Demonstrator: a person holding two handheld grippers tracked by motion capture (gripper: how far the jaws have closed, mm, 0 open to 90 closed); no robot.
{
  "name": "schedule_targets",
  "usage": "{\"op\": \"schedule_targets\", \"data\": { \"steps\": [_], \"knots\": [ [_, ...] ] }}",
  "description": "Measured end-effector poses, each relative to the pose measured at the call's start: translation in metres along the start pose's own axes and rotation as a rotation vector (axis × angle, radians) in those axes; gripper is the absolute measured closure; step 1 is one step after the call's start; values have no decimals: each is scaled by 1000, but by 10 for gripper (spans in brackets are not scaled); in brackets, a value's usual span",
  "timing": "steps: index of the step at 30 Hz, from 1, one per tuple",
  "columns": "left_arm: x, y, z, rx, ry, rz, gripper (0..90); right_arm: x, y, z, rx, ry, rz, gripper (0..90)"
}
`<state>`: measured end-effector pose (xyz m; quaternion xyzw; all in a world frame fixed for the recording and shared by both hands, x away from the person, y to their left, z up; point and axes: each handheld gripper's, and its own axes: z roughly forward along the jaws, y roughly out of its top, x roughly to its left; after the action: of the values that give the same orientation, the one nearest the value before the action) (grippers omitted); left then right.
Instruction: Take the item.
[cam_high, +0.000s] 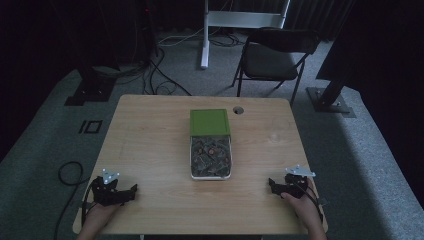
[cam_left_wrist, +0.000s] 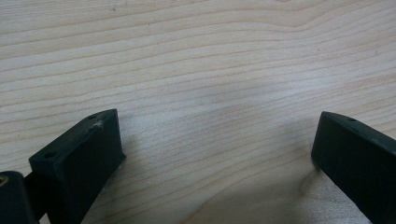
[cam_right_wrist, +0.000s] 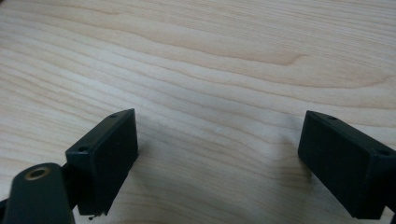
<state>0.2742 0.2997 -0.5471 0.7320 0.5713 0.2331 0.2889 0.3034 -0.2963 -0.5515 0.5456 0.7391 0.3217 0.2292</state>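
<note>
Unlabelled green-lidded box (cam_high: 210, 144) on table (cam_high: 150, 145)

Light wood table (cam_high: 150, 150), open box (cam_high: 210, 157) of small parts mid-table, green lid (cam_high: 209, 122) touching behind it

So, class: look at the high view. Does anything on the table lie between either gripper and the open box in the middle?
Nothing visible does. The left gripper and right gripper rest near the table's front corners, fingers open and empty. Only bare wood lies between each one and the box, whose green lid lies at its far end.
</note>
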Motion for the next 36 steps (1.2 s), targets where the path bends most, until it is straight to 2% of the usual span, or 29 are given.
{"op": "schedule_targets", "data": {
  "steps": [6, 13, 21, 23, 36],
  "knots": [
    [0, 0, 0, 0, -1, 1, 21, 0, 1, -2, -9, -26, -5, 119],
    [0, 0, 0, 0, -1, 2, 21, 0, 10, -9, -51, -30, -1, 130],
    [0, 0, 0, 0, -1, 2, 21, 4, 18, -13, -57, -15, 1, 129],
    [0, 0, 0, 0, -1, 2, 21, 4, 20, -15, -59, -27, -3, 129],
    [0, 0, 0, 1, -1, 2, 20, 7, 39, -31, -118, 5, 2, 129]
  ]
}}
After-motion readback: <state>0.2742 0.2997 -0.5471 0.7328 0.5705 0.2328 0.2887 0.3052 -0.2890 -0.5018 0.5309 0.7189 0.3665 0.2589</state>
